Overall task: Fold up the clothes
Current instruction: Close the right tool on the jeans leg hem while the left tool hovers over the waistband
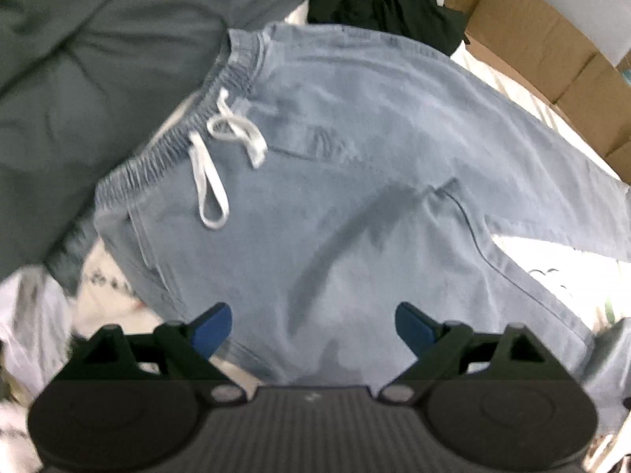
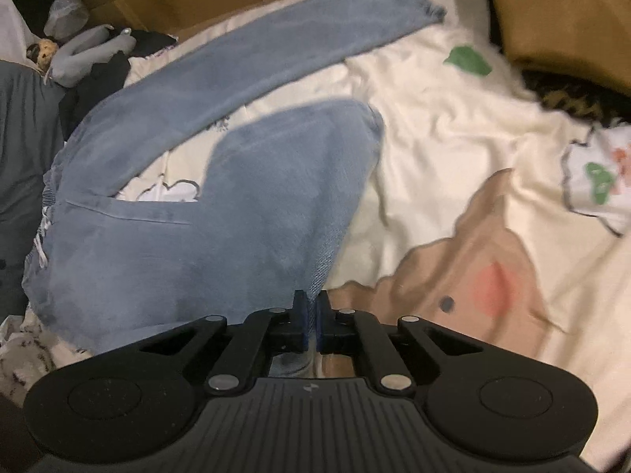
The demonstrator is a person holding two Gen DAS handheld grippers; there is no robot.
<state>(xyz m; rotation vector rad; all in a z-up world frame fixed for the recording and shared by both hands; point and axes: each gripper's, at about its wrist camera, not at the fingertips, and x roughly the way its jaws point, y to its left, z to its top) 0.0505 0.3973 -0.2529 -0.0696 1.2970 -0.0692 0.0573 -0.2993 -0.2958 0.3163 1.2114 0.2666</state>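
A: Tongs first. My left gripper [image 1: 313,321] is spread wide w/ nothing btwn the blue pads, hanging over the seat of the jeans [image 1: 355,181]. My right gripper [image 2: 311,315] is pinched tight together; blue cloth runs right down to the tips, but I can't tell if it's actually caught.

B: Counts?

A: 1 pair of light blue jeans, 2 legs, 1 white drawstring [image 1: 221,149], 2 grippers. Jeans lie flat on the cream blanket [image 2: 453,126] on the bed.

B: What does each cam give you?

A: Left wrist view: elastic waistband, drawstring bow, crotch seam. No cuffs there. Right wrist view: both legs, the far one stretched out straight to its frayed cuff, the near one doubled back on itself toward my tongs. Waist only a sliver at the left edge.

B: Clutter?

A: Grey-green duvet [image 1: 79,79] right against the waistband, dark clothes [image 1: 378,4] just past it, cardboard boxes [image 1: 552,59] along the far side. Right view adds a grey soft toy [image 2: 84,53] by the boxes and a mustard cushion [image 2: 552,19] top right. Blanket print: green patches, tan shape w/ pink spot.
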